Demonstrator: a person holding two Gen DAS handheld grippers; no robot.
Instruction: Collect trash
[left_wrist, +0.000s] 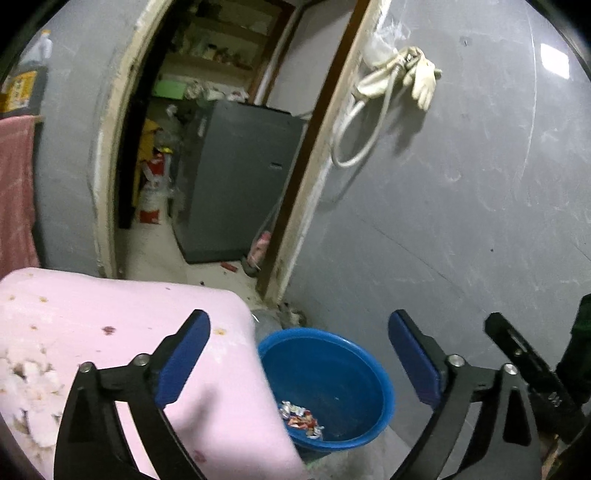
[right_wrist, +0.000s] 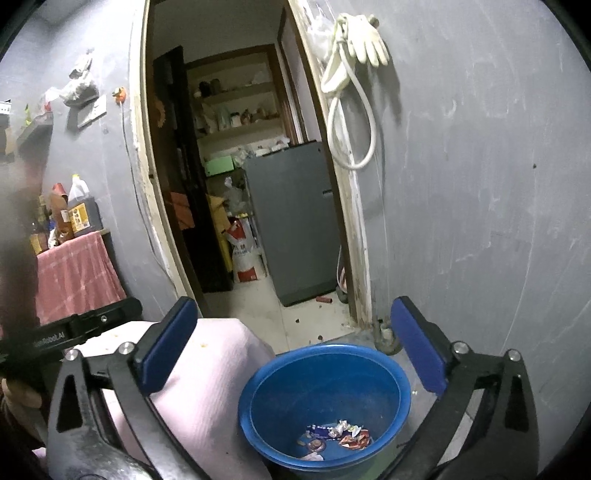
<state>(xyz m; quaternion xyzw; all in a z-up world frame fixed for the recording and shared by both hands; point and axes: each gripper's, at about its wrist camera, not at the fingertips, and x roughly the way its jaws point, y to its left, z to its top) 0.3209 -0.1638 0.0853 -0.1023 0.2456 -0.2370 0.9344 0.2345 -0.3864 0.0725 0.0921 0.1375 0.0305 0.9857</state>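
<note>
A blue plastic bucket stands on the floor by the grey wall, with several crumpled wrappers lying at its bottom. My left gripper hangs open above and in front of the bucket, nothing between its blue pads. My right gripper is also open and empty, held above the bucket's near side. The right gripper's black body shows at the right edge of the left wrist view; the left gripper's body shows at the left of the right wrist view.
A pink cloth-covered surface with crumbs borders the bucket on the left. Behind is a doorway to a room with a grey fridge. A glove and hose hang on the wall. A red towel hangs at left.
</note>
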